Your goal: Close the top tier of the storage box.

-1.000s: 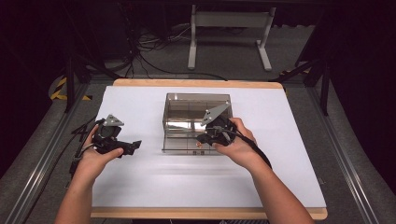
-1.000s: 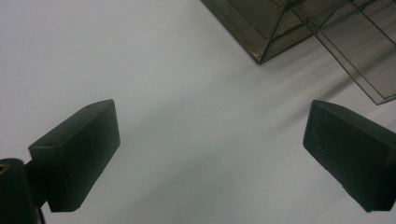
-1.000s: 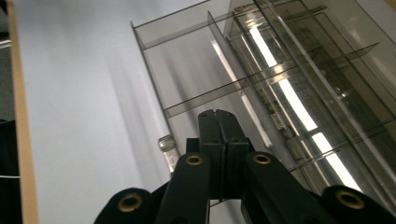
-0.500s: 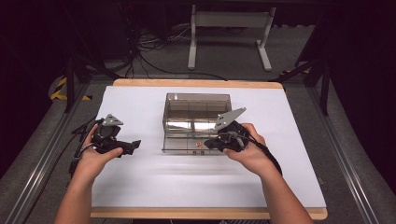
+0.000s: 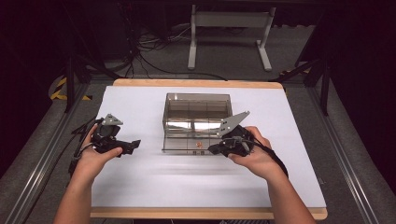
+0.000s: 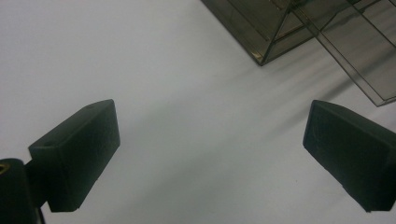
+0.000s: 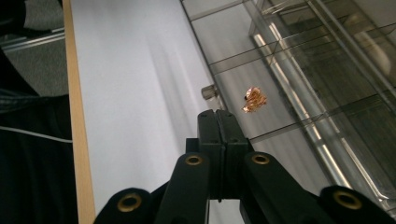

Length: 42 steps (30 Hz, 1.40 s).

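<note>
We see a clear smoked plastic box point(image 5: 197, 122) with inner dividers standing on the white desk point(image 5: 140, 186), about midway between the left and right edges and closer to the far edge than to the near one. Its lid or front panel lies open flat toward the near edge, and on it rests a small crumpled copper-coloured piece point(image 7: 254, 99), beside a small round knob point(image 7: 208, 92) at the panel's edge.

Our right gripper point(image 5: 215, 149) sits at the box's near right corner, held in the right hand point(image 5: 252, 151). Its fingers point(image 7: 217, 128) are pressed together with nothing between them, their tips just short of the knob and near the copper piece, not touching either as far as we can tell.

Our left gripper point(image 5: 133, 145) hovers over bare desk to the left of the box, well apart from it, held in the left hand point(image 5: 95, 156). Its fingers point(image 6: 77, 149) are spread wide with only the white surface between them, and a corner of the box point(image 6: 261, 58) lies beyond them.
</note>
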Motion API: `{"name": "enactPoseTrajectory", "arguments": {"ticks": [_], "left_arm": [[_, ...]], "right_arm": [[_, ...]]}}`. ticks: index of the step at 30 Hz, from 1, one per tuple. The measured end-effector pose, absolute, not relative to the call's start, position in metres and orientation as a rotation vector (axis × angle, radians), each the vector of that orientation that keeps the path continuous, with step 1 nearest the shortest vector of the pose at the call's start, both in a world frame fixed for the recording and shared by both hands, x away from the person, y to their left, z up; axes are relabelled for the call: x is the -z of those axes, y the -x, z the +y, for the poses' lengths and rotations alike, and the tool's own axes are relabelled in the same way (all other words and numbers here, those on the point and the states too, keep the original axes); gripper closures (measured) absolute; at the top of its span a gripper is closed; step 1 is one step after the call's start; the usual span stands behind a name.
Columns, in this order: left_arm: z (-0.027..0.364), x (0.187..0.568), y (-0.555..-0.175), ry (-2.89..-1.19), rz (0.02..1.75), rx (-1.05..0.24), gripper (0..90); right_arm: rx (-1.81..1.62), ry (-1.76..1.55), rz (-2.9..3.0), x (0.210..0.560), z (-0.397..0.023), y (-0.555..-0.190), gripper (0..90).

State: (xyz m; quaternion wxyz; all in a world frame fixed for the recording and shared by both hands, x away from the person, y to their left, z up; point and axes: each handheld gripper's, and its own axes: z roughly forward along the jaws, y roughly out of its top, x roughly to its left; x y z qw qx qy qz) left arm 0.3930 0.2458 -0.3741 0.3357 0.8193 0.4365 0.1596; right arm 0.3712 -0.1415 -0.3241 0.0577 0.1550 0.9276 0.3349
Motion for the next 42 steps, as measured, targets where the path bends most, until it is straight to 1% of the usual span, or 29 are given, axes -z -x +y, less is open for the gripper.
{"name": "enactPoseTrajectory", "arguments": {"ticks": [17,42], "left_arm": [[0.245,0.373,-0.394,-2.134,1.13,-0.412,4.6],[0.248,0.377,-0.388,-2.17,1.131,-0.404,4.5]], "right_arm": [[-0.824,-0.322,2.958,0.338,-0.137,-0.365,90.0],[-0.534,-0.368,3.04,0.361,-0.129,-0.377,90.0]]}}
